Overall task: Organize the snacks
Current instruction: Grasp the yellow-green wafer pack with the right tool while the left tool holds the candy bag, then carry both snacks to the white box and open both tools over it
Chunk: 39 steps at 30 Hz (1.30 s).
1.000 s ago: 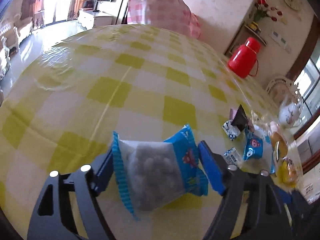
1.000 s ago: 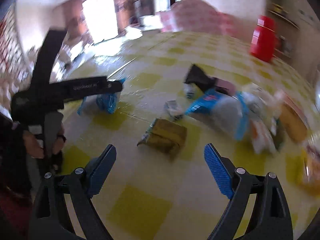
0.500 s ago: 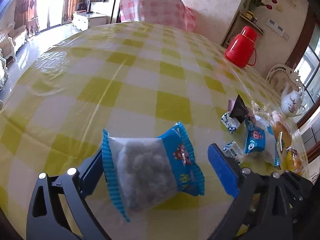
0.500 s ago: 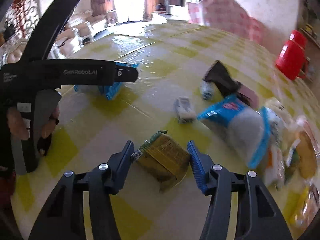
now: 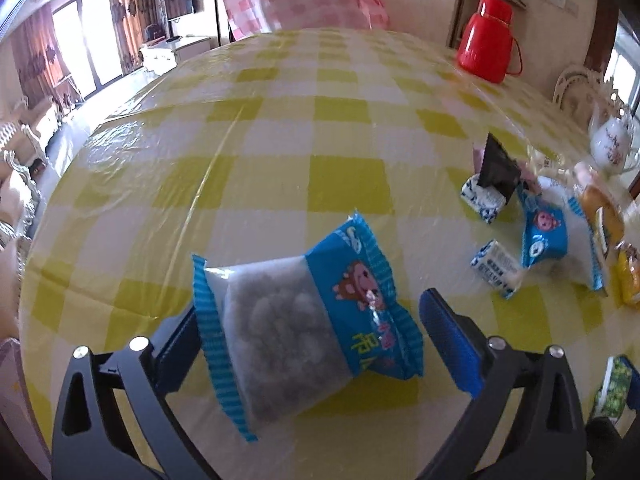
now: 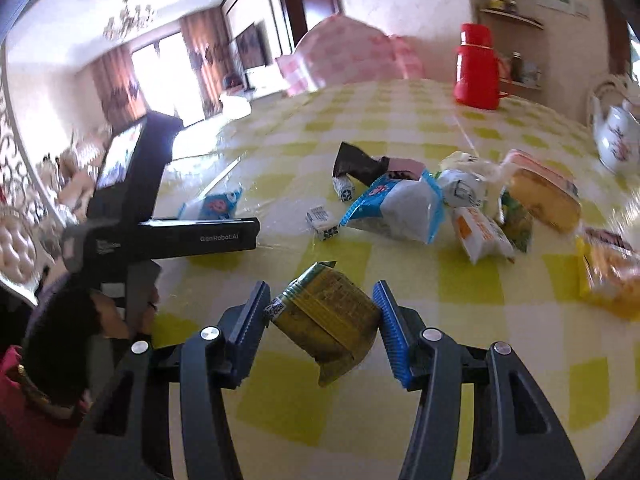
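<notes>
A blue snack bag (image 5: pixel 296 320) with a clear window lies on the yellow checked tablecloth (image 5: pixel 280 128). It sits between the jaws of my left gripper (image 5: pixel 310 312), which are closing; the right pad (image 5: pixel 444 328) stands off the bag's edge. My right gripper (image 6: pixel 320 292) is shut on a green and gold snack packet (image 6: pixel 328 320), both blue pads pressing its sides. In the right wrist view the same blue bag (image 6: pixel 212 204) shows beyond the left tool's black housing (image 6: pixel 192 236), held by a hand.
A heap of snacks lies to the right: a blue and white bag (image 6: pixel 400 208), small milk candies (image 6: pixel 324 224), a black wrapper (image 6: pixel 356 160), a yellow cake (image 6: pixel 544 196). Farther back are a red thermos (image 6: pixel 478 68) and a white teapot (image 6: pixel 616 140).
My right gripper went from wide open over the green packet to shut on it. My left jaws spread wider around the blue bag, and the view rolled a little.
</notes>
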### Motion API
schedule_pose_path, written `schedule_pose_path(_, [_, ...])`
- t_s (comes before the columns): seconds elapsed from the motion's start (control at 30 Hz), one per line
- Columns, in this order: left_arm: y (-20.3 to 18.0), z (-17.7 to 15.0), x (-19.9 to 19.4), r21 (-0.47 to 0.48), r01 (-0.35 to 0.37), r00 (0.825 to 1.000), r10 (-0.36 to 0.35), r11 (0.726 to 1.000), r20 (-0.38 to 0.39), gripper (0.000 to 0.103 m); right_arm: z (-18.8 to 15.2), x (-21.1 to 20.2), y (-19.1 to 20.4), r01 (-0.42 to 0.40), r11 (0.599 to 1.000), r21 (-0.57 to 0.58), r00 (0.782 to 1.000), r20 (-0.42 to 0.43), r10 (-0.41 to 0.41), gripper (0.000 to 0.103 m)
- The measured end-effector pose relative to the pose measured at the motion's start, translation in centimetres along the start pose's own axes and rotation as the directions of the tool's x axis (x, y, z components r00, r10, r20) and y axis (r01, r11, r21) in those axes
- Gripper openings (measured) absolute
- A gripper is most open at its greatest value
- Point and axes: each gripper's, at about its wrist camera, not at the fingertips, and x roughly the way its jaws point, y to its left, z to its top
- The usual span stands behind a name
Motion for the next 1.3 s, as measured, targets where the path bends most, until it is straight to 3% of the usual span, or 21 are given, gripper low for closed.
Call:
schedule_pose_path(0.03, [0.6, -0.2, -0.5, -0.025, 0.016, 1.0, -0.016, 1.0, 0.024, 0.074, -0.2, -0.5, -0.1, 0.0, 1.0, 0.008, 1.0, 0.006, 0.0, 0.053])
schedule_pose_path(0.07, [0.7, -0.4, -0.9, -0.03, 0.04, 0.999, -0.039, 0.999, 0.032, 0.063, -0.2, -0.8, -0.3, 0.006, 1.0, 0.021, 1.0, 0.017, -0.007, 0.053])
schedule_pose_path(0.13, [0.7, -1.2, -2.0, -0.035, 0.061, 0.996, -0.059, 0.998, 0.059, 0.06, -0.7, -1.4, -0.4, 0.015, 0.999, 0.04, 0.999, 0.031, -0.017, 0.053])
schedule_pose_path(0.2, [0.1, -2.4, -4.0, -0.022, 0.087, 0.989, -0.083, 0.996, 0.125, 0.06, -0.9, -2.1, -0.7, 0.027, 0.997, 0.067, 0.998, 0.05, -0.03, 0.053])
schedule_pose_path(0.3, [-1.0, -3.7, -6.6, 0.007, 0.068, 0.971, -0.067, 0.998, 0.228, 0.06, -1.1, -3.1, -1.1, 0.04, 0.994, 0.106, 0.995, 0.09, -0.05, 0.053])
schedule_pose_path(0.5, [-2.4, -6.0, -10.0, 0.039, 0.087, 0.944, -0.095, 0.995, 0.317, 0.06, -2.2, -4.6, -1.0, 0.016, 0.99, 0.137, 0.99, 0.134, -0.035, 0.053])
schedule_pose_path(0.7, [-3.7, -7.7, -13.0, 0.11, 0.073, 0.931, -0.107, 0.991, 0.349, 0.06, -2.8, -5.5, -0.3, 0.003, 0.992, 0.128, 0.987, 0.161, -0.023, 0.053])
schedule_pose_path(0.9, [-2.2, -9.0, -15.1, 0.116, 0.062, 0.924, -0.101, 0.991, 0.368, 0.06, -3.2, -6.1, 0.1, -0.023, 0.991, 0.132, 0.984, 0.177, -0.001, 0.053])
schedule_pose_path(1.3, [3.3, -11.1, -16.9, 0.105, 0.044, 0.935, -0.078, 0.993, 0.346, 0.06, -4.1, -5.7, 4.5, -0.098, 0.992, 0.078, 0.986, 0.144, 0.086, 0.053])
